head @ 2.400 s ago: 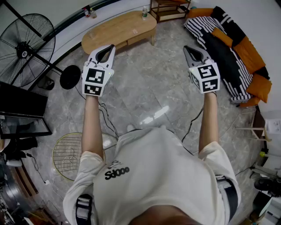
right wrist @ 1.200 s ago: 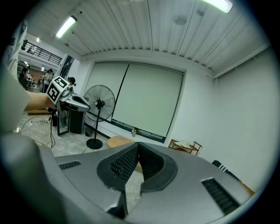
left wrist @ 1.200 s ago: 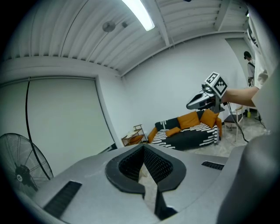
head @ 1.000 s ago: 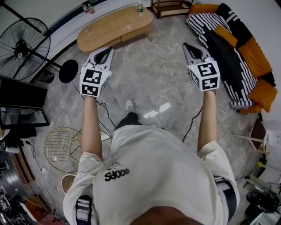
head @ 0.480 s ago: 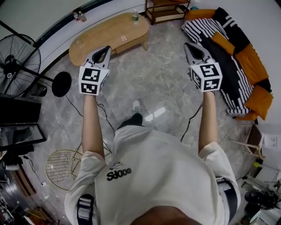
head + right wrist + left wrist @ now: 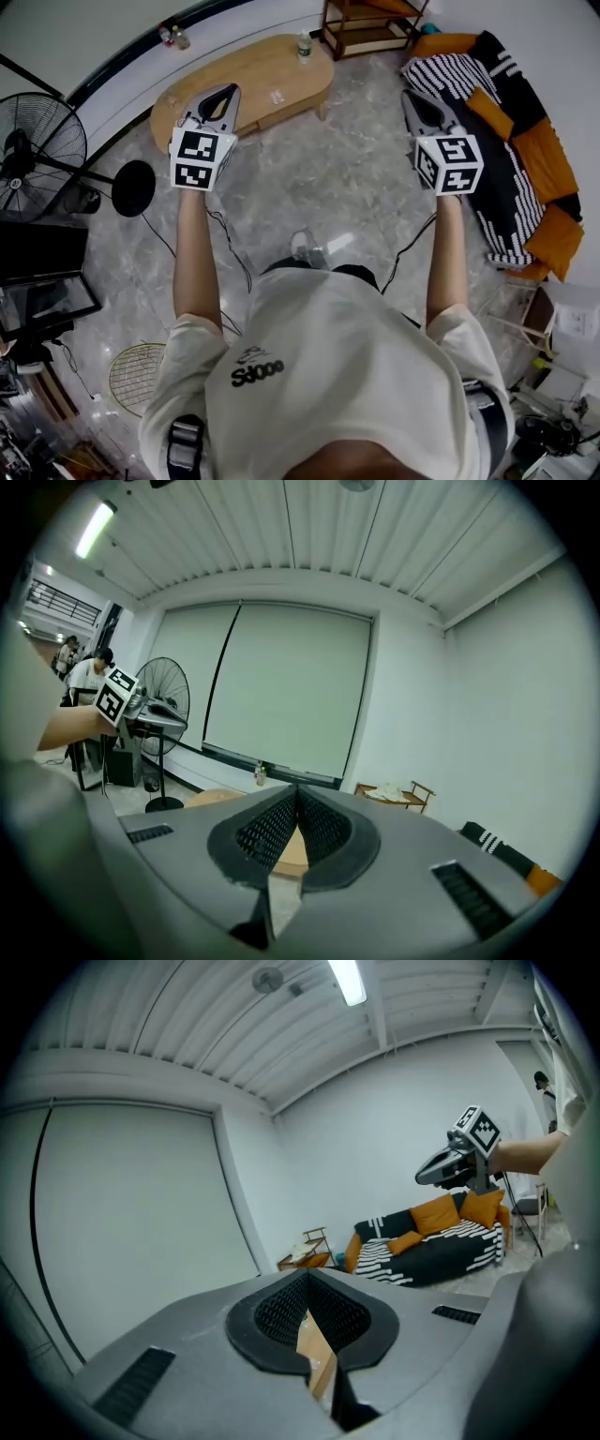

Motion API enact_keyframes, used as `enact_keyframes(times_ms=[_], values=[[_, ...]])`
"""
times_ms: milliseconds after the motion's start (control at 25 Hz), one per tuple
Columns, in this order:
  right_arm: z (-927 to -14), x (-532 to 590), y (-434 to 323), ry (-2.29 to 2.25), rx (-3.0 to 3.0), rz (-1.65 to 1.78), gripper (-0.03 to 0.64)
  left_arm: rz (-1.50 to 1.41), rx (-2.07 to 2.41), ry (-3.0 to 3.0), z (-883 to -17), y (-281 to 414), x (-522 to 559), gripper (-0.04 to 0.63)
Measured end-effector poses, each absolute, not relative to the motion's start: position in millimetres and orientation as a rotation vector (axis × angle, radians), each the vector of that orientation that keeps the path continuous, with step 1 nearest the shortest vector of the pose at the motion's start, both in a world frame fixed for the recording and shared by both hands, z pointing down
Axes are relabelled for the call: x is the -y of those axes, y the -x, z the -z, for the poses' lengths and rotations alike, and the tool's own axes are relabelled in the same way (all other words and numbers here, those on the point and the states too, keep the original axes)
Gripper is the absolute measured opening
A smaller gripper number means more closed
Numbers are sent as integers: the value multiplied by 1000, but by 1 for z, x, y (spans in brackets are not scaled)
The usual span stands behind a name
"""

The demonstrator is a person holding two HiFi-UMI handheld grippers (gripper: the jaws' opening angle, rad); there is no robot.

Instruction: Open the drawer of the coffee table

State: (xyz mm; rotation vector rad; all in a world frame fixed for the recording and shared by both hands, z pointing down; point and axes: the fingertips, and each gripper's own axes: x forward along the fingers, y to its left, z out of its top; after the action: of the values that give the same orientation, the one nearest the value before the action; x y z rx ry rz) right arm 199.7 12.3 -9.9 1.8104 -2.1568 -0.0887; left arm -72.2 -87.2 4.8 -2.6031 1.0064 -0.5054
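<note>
Coffee table (image 6: pixel 272 70) partly hidden by closed, empty left gripper (image 6: pixel 228 94); drawer not discernible; right gripper (image 6: pixel 412 98) closed, empty too.

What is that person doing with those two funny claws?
A person holds a claw in each hand, the left claw and the right claw, stretched out in front. Both claws are shut and carry nothing. They point toward the wooden coffee table across the floor, but neither one touches it. Nothing has been pulled open yet. Getting close enough to reach the table probably comes next.
</note>
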Motion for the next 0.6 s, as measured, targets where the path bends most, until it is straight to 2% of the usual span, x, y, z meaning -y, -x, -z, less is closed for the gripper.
enact_keyframes(times_ms=[400, 600], values=[[-15, 72, -206, -1748, 2105, 61, 6, 545, -1008, 2683, -37, 67, 167, 17], [-64, 128, -217, -1705, 2129, 1, 6, 610, -987, 2708, -82, 53, 214, 17]])
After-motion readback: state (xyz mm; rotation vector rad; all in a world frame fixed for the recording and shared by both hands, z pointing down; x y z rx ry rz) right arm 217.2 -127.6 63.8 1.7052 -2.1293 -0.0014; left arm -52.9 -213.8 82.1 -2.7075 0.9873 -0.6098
